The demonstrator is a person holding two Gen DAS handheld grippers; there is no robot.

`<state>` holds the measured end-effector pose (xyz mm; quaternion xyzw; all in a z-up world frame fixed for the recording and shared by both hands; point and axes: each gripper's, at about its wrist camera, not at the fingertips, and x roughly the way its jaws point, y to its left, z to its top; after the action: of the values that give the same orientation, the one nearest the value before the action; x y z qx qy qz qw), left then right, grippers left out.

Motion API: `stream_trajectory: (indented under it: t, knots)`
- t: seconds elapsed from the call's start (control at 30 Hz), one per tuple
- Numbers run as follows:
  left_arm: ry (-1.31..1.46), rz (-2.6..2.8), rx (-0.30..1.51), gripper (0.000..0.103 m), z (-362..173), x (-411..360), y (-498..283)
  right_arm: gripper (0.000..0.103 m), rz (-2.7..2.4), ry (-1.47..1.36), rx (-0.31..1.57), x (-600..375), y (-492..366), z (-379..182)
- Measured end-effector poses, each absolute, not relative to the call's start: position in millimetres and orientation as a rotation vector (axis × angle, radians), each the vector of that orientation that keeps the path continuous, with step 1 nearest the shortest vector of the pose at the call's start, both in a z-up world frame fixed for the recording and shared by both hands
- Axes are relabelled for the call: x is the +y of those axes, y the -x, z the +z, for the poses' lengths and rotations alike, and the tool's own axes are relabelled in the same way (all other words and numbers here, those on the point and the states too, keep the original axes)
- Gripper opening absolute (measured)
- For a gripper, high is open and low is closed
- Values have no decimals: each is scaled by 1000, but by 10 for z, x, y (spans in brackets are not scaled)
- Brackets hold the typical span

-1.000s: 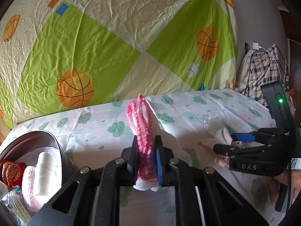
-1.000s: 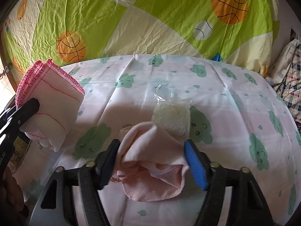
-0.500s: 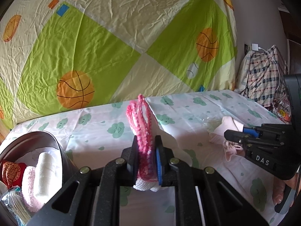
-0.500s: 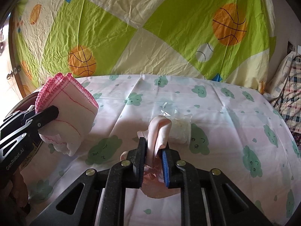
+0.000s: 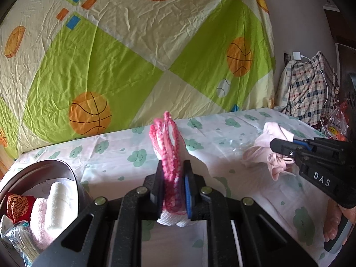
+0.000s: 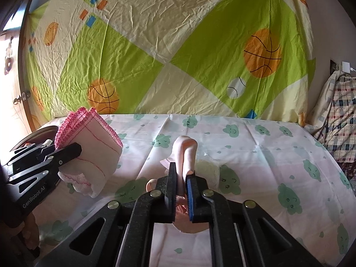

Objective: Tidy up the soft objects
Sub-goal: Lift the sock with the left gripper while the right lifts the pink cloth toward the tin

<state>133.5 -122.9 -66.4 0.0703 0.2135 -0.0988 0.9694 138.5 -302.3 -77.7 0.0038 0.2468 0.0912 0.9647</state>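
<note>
My left gripper (image 5: 172, 173) is shut on a folded white cloth with a pink crocheted edge (image 5: 167, 142); the cloth also shows in the right wrist view (image 6: 89, 146), held above the bed at the left. My right gripper (image 6: 181, 175) is shut on a pale pink cloth (image 6: 187, 153) and holds it above the sheet; in the left wrist view the pink cloth (image 5: 264, 151) hangs from the right gripper (image 5: 278, 145). A round metal tin (image 5: 73, 178) at the lower left holds several soft items.
A clear plastic packet (image 6: 209, 169) lies on the cloud-print sheet (image 6: 267, 155) just beyond my right gripper. A green and cream basketball-print sheet (image 6: 178, 55) hangs behind. A plaid bag (image 5: 311, 93) and clutter stand at the right edge of the bed.
My right gripper closed on the pale pink cloth and lifted it off the sheet. My left gripper stayed still with its cloth.
</note>
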Motion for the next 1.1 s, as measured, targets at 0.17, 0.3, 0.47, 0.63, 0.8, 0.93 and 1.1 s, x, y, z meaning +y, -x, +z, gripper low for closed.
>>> stream_trajectory:
  t: [0.17,0.3,0.47,0.63,0.8,0.93,1.1]
  knots:
    - [-154,-201,410,13,-653,-1255,-1237,8,210,-8,442,-2908,-1249,-737]
    - [-142,-205,401,13,-642,-1233,-1177,8,231,-16,395,-2857,-1149,-706]
    - [-108,-216,392,13,-632,-1167,-1124,8,238,-22,378,-2846,-1115,-689]
    - [-92,-215,388,13,-627,-1133,-1092,8,240,-24,360,-2831,-1075,-675]
    - [-86,-218,380,13,-621,-1115,-1045,8,253,-20,340,-2805,-1025,-658]
    - [-81,-217,377,13,-619,-1098,-1013,8,262,-16,334,-2773,-1004,-653]
    - [-67,-218,370,13,-614,-1050,-960,8,270,-18,326,-2750,-963,-647]
